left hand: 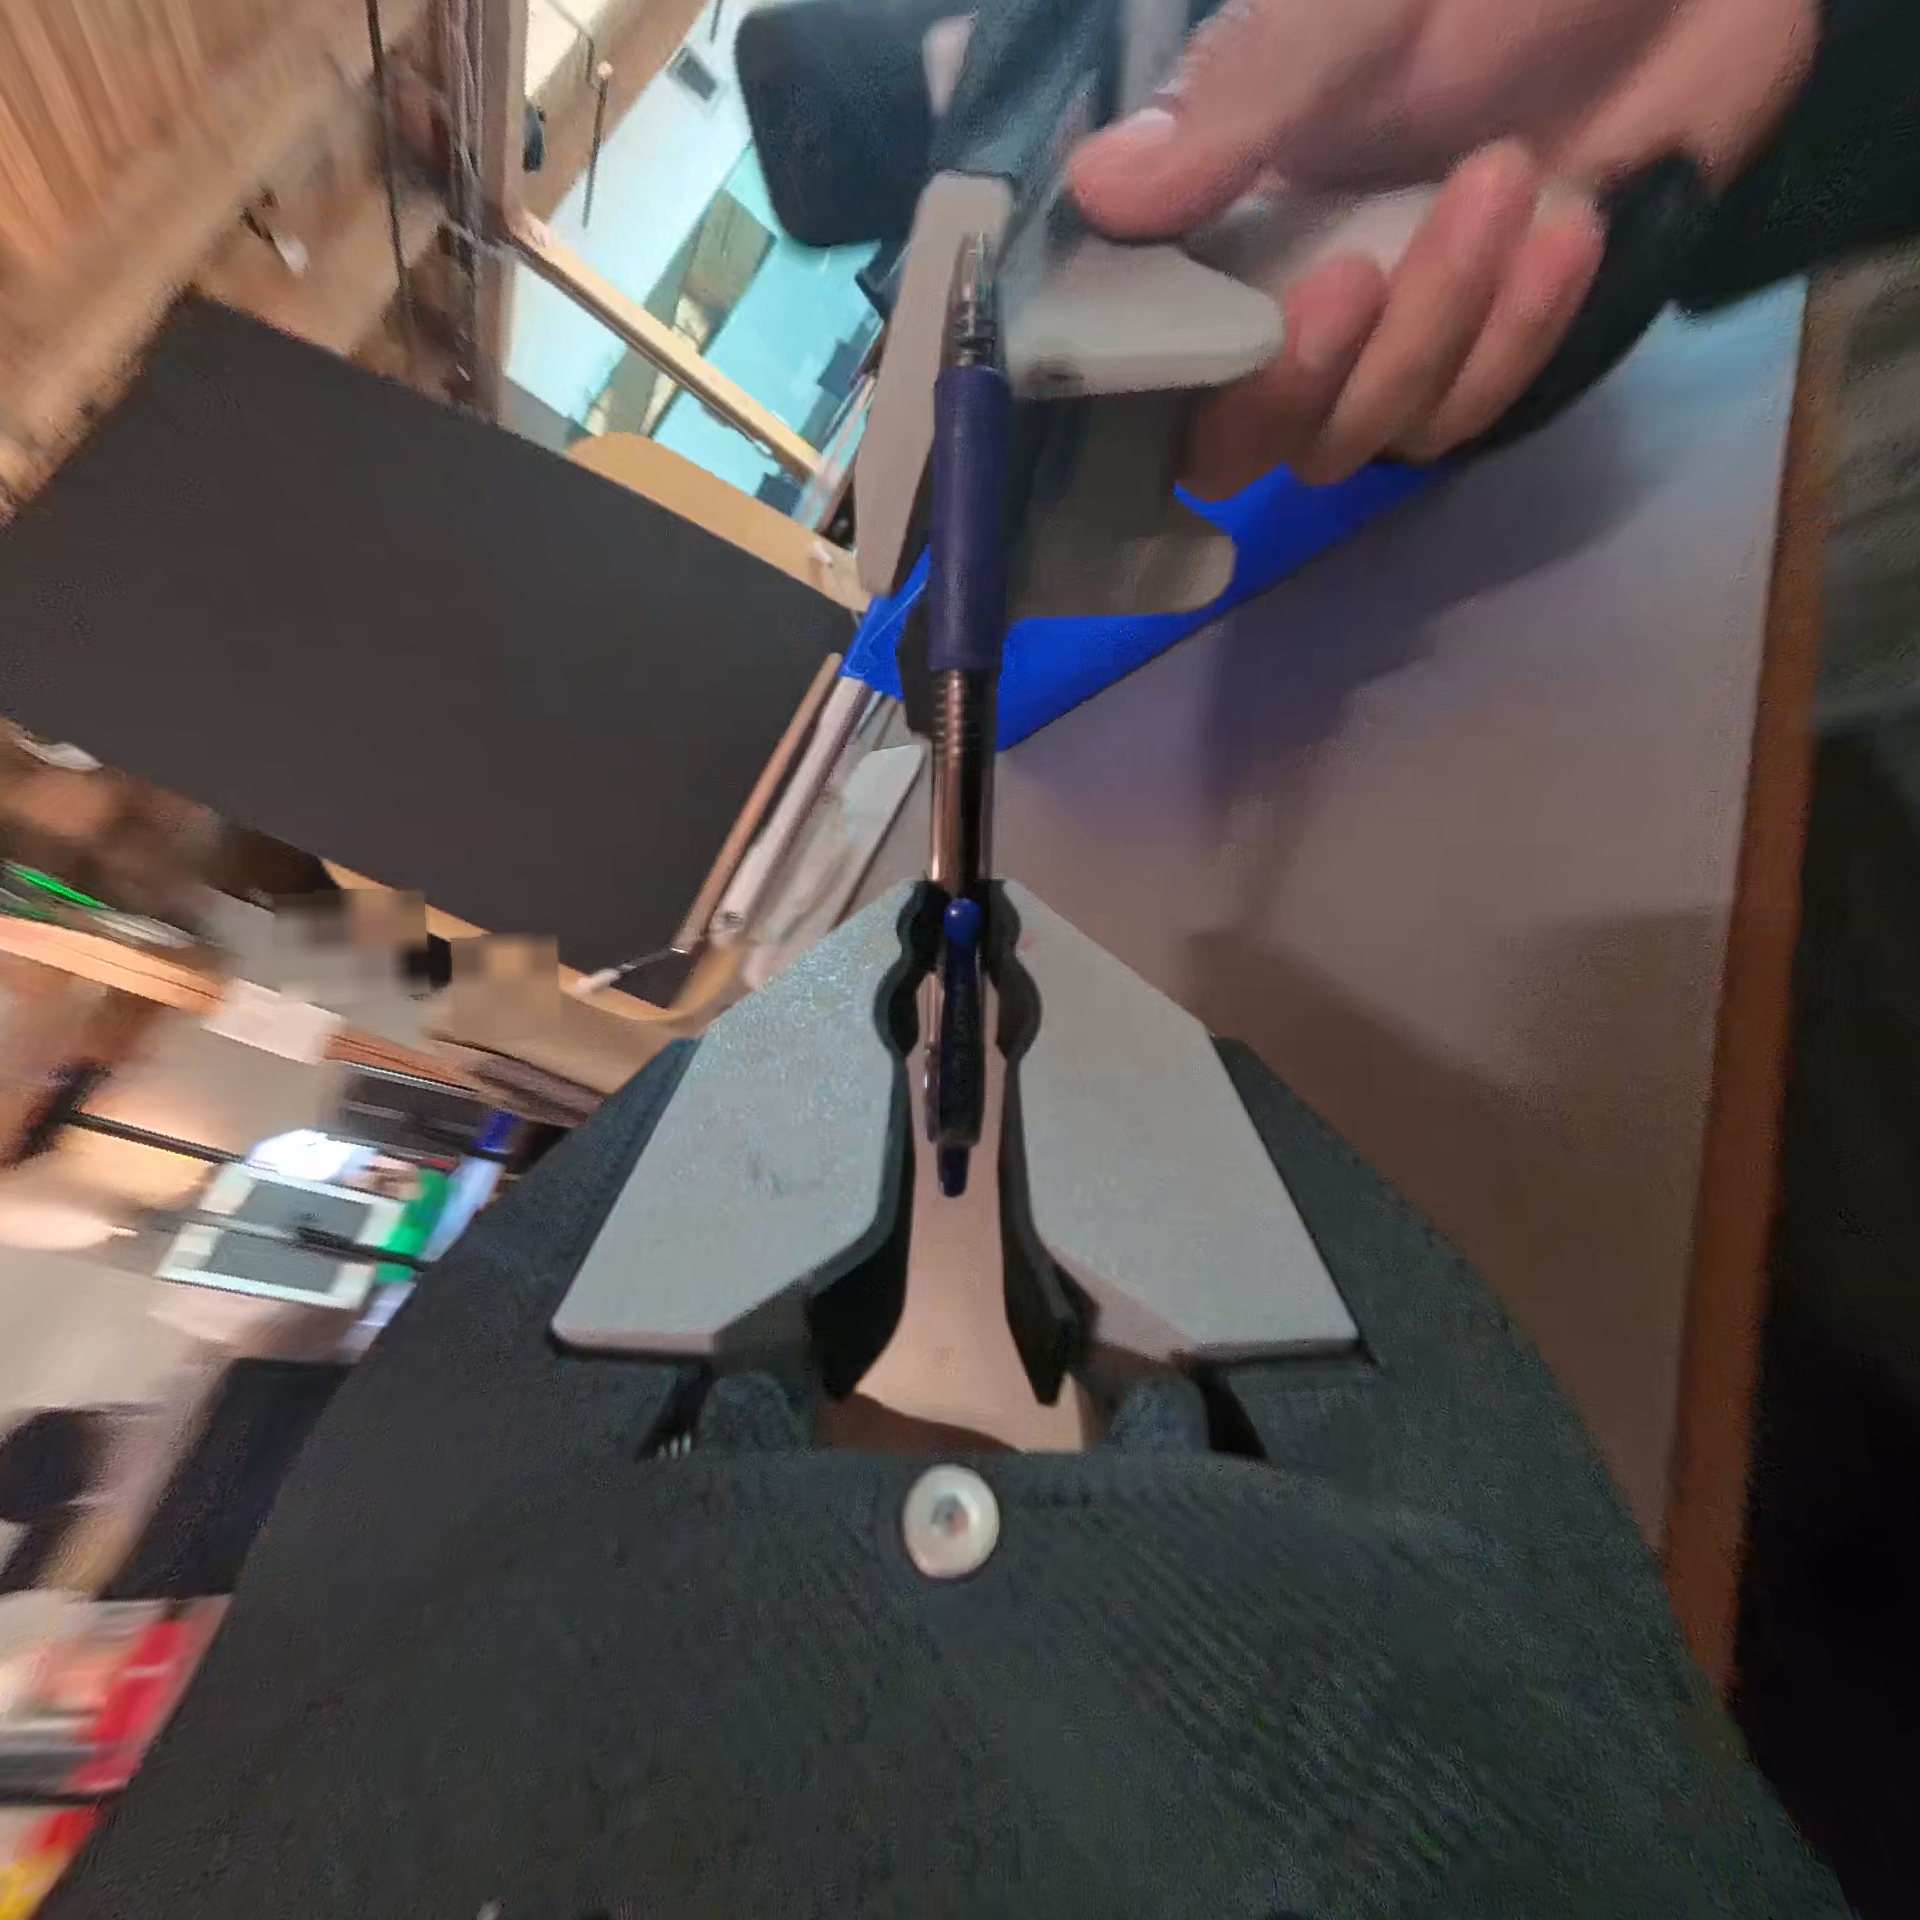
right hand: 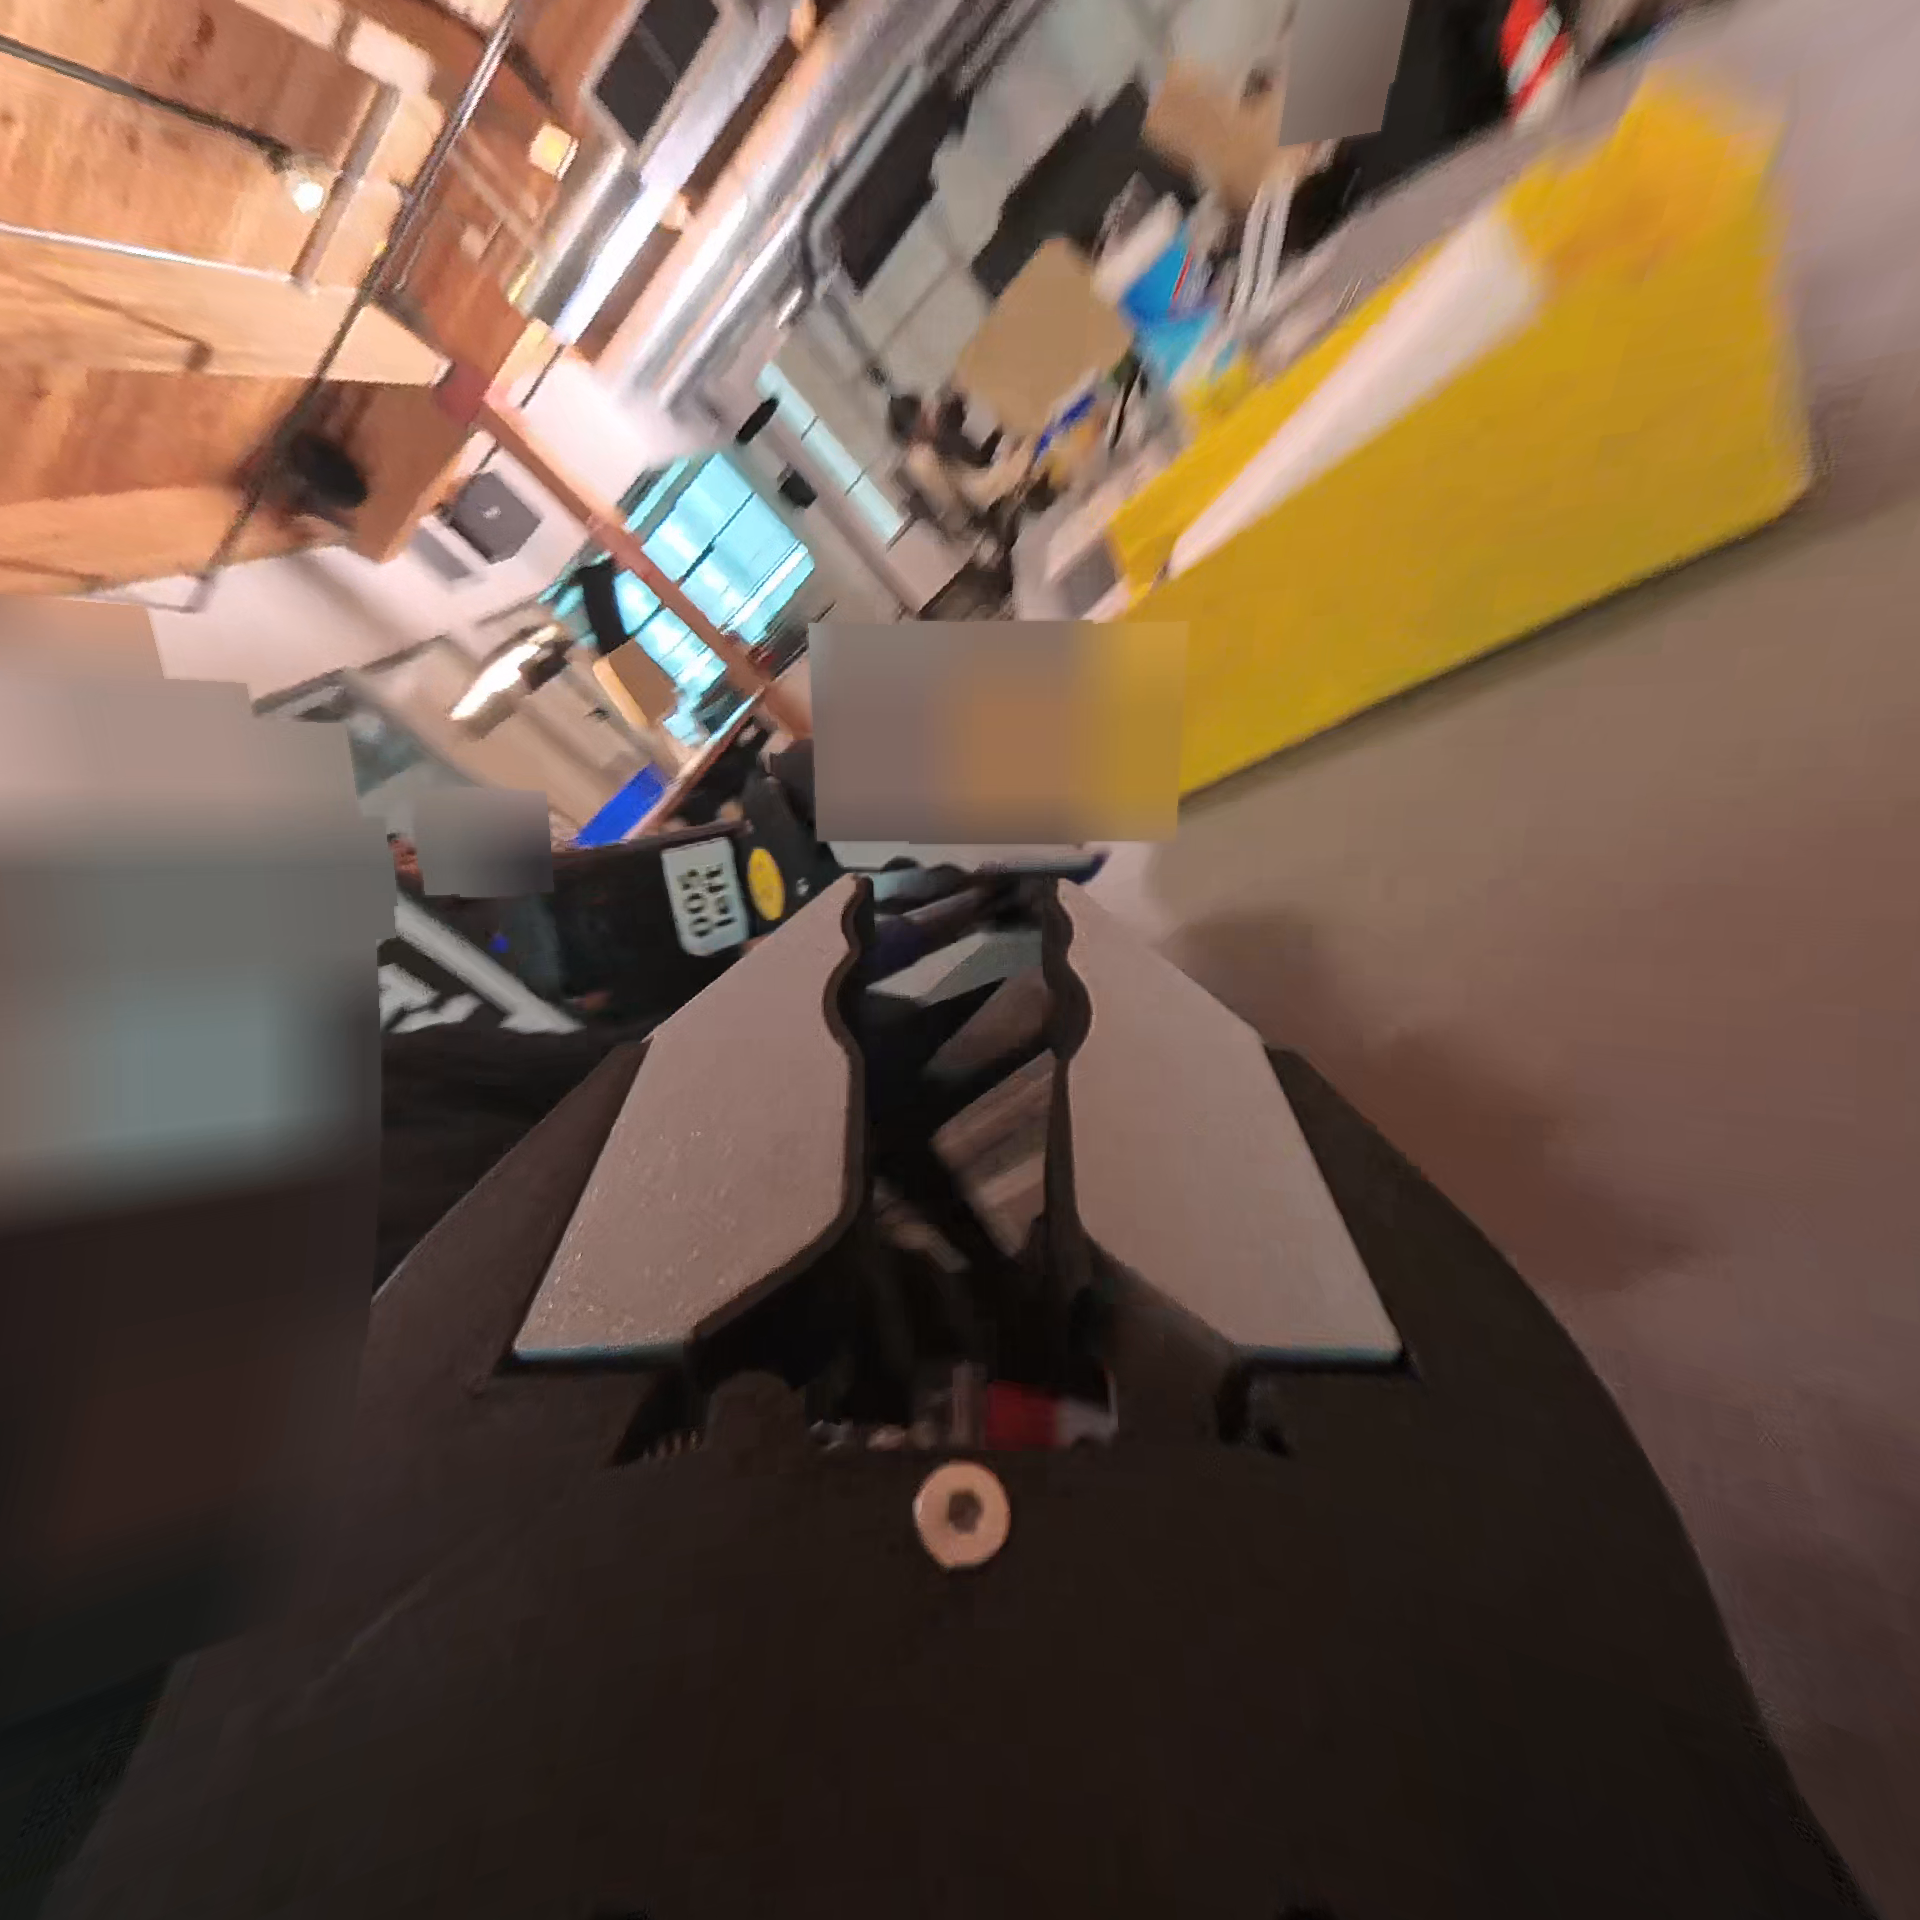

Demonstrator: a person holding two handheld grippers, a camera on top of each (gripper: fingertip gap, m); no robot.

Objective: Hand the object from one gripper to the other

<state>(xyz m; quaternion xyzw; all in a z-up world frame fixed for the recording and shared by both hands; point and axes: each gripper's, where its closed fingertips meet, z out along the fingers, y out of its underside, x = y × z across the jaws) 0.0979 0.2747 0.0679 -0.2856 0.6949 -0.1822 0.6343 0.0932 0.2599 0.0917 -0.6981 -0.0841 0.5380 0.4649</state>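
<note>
Cluttered workshop, grey tabletop (left hand: pixel 1455 831) below; handover mid-air.
Left tool (left hand: pixel 958 904) clamped on pen (left hand: pixel 961 665) at its clip end; pen runs straight ahead into right tool (left hand: pixel 971 312), whose fingers flank the tip, hand (left hand: pixel 1455 208) on it. Right view is blurred: its fingers stand apart, pen unclear. Next, probably: right closes firmly, then left lets go.

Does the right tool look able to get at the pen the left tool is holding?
Probably yes. The pen is clamped by its clip end in the left tool, and its tip end sticks out free. The right tool is open, with that end apparently between its fingers.
</note>
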